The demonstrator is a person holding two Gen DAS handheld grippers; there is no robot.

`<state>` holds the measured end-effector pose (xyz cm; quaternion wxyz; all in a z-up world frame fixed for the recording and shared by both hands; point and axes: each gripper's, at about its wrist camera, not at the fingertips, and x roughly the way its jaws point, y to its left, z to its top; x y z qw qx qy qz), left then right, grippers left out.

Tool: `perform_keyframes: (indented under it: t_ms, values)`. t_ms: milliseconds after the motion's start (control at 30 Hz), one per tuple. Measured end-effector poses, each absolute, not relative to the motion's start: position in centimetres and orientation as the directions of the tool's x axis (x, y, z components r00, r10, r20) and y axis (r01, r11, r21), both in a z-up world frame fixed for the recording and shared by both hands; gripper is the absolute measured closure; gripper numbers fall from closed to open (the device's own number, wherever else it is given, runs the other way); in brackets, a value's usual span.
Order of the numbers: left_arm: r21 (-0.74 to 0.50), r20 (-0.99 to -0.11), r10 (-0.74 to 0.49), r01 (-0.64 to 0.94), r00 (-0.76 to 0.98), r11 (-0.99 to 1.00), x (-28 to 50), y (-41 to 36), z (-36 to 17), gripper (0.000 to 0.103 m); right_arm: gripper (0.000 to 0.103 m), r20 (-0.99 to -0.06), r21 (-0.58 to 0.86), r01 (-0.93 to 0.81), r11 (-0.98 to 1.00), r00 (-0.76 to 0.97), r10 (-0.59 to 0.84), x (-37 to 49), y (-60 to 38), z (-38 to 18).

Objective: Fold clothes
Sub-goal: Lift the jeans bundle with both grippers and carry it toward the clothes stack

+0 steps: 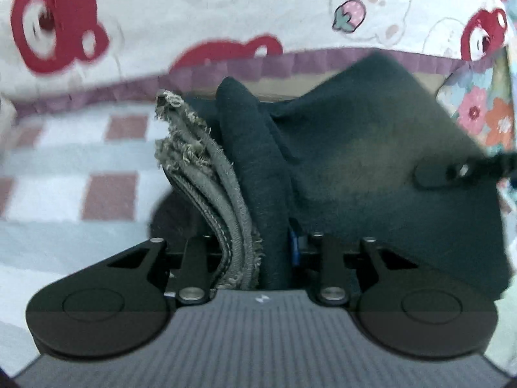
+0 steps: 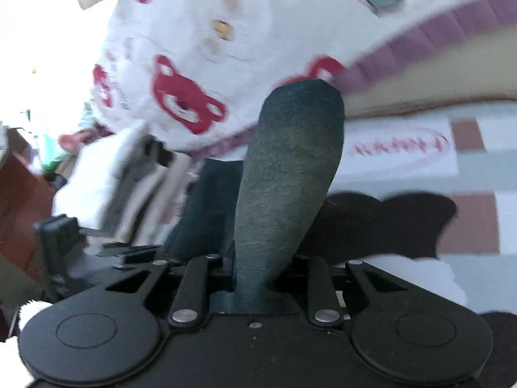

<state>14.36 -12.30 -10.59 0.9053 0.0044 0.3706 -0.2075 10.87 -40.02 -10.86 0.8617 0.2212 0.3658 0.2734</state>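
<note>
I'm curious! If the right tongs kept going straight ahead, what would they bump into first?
Probably the white bedding with red bears beyond the dark cloth that the right tongs grip; depth is hard to judge.

Dark matt denim garment (image 1: 371, 148) with frayed hem (image 1: 181, 142); matt black plastic claw (image 1: 255, 258).

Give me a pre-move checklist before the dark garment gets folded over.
1. Left gripper shut on the dark denim garment with a frayed grey hem: ok.
2. Right gripper shut on the same dark fabric: ok.
3. Frayed hem layers bunched evenly in the left jaws: not ok, they splay.
4. Garment hanging flat between the grippers: cannot tell.
5. Checked pink-and-white bedsheet free beneath: ok in the left wrist view.
</note>
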Motion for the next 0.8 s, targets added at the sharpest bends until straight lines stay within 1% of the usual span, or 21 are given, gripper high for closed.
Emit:
perform_keyframes:
  t_ms: [233,333,467,667,700,800]
  values:
    - [-0.152,-0.575,-0.341,0.313,0.744,0.938,11.1,-8.1,-3.0,0.075,0.078,-0.405,0.581,-0.423,0.695,0.591,0.698,9.7,-37.9,-4.8]
    - [-0.144,-0.531,-0.312,0.280,0.787,0.949,9.5,-6.1,0.4,0.076,0.078,-0.372,0.585,-0.482,0.652,0.554,0.744,9.9,-36.3,-1.7]
    - [-0.151,-0.486,-0.247,0.197,0.839,0.969,6.7,-1.7,4.9,0.076,0.078,-0.354,0.584,-0.559,0.588,0.477,0.805,11.0,-32.2,3.1]
    - [-0.180,-0.472,-0.089,0.003,0.877,0.984,2.7,7.8,11.0,0.076,0.078,-0.384,0.525,-0.706,0.476,0.302,0.872,12.5,-21.8,10.3]
    - [-0.187,-0.469,-0.056,-0.037,0.882,0.982,2.0,9.6,12.2,0.076,0.078,-0.379,0.524,-0.729,0.441,0.264,0.887,13.0,-19.8,11.2]
    - [-0.146,-0.455,0.076,-0.159,0.887,0.976,0.0,14.5,15.6,0.076,0.078,-0.345,0.540,-0.779,0.319,0.141,0.928,14.5,-13.8,13.8]
